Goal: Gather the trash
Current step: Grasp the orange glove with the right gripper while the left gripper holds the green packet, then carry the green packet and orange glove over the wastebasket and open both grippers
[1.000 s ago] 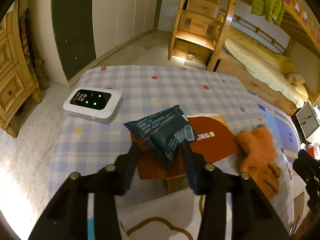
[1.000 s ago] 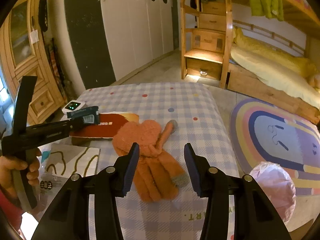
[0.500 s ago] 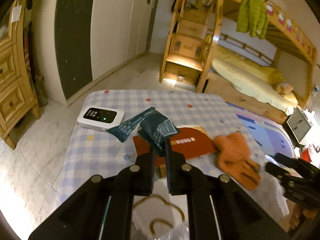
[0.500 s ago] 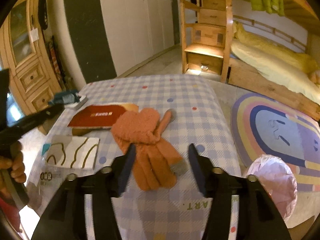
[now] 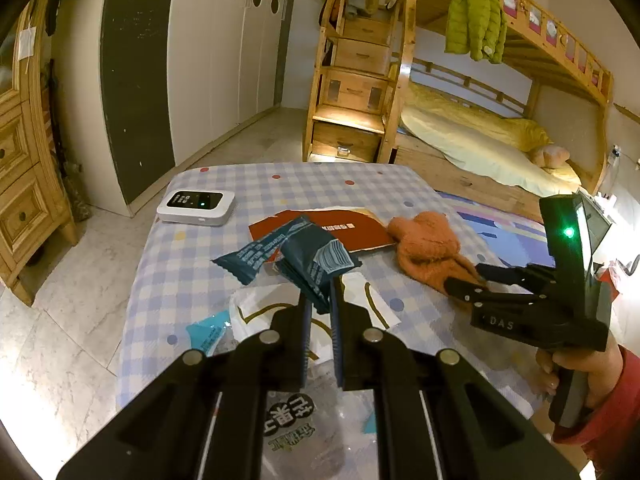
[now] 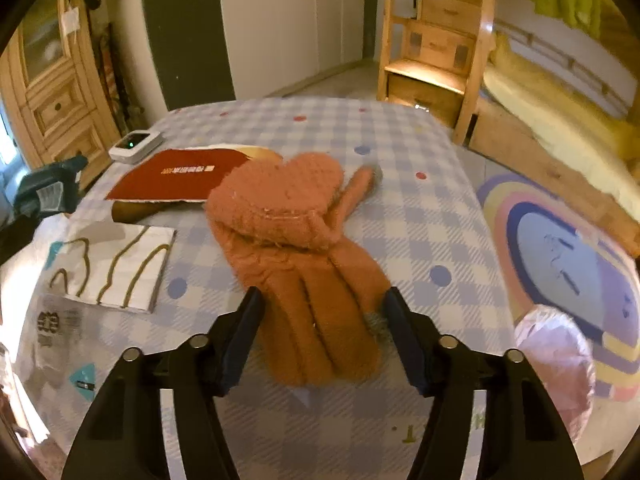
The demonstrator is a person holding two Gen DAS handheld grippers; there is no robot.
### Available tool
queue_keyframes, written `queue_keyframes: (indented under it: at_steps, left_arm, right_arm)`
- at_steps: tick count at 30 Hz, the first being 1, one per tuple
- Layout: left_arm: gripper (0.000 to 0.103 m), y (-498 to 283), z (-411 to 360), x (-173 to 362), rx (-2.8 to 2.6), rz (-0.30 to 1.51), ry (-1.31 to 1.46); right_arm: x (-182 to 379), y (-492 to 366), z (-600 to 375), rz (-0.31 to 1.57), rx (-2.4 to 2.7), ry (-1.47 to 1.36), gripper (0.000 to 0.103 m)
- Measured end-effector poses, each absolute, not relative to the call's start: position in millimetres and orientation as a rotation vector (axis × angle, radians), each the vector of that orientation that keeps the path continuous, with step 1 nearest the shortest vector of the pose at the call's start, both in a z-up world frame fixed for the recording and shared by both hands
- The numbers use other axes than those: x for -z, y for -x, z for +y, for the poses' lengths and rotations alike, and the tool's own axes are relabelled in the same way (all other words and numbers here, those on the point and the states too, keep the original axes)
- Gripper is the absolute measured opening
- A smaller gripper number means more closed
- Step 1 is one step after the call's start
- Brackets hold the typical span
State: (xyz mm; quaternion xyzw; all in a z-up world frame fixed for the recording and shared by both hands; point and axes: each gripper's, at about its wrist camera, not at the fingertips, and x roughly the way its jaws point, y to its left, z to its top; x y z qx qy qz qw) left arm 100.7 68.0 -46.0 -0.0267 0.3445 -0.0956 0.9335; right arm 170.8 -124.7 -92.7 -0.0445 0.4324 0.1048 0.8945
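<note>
L gripper (image 5: 320,300) clenched on dark teal wrapper (image 5: 308,256). R gripper (image 6: 322,316) closing, jaws astride orange gloves (image 6: 296,240) w/o pinching them, red booklet (image 6: 180,174) at 11 o'clock.

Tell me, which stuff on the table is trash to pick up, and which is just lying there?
Trash, probably:
- dark teal crinkly plastic wrapper, pinched in the left gripper
- torn white paper packet with brown squiggles
- clear printed plastic bag

Just lying there:
- fuzzy orange knitted gloves
- small white router box
- dark red booklet

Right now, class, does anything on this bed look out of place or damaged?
Yes: the red envelope has a ragged, torn edge, and orange gloves lie heaped among wrappers though they are not trash.
</note>
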Motion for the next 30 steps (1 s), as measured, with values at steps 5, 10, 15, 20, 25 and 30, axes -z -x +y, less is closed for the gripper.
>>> queue_keyframes:
  at_steps: [5,10,15,20,25,30]
  left_arm:
    - [0.007,-94,66,43,0.201,0.7,0.053]
    - [0.007,-78,59,34,0.215,0.679,0.036]
    - [0.007,-64,47,22,0.244,0.658,0.037]
    - [0.007,-51,32,14,0.28,0.64,0.021]
    - [0.007,-36,16,5,0.326,0.613,-0.007]
    - [0.007,-28,-12,2,0.384,0.603,-0.039]
  right_arm:
    - [86,-155,-136,0.886,-0.243,0.021,0.014]
    - [36,-117,-157,0.727,-0.26,-0.092,0.014]
    - [3,-83,-172,0.654,-0.245,-0.118,0.014]
    - [-6,-62,-183,0.645,-0.23,-0.144,0.014]
    - [-17,-44,-199,0.61,-0.199,-0.167,0.014]
    - [-19,-27,-225,0.59,-0.152,-0.212,0.014]
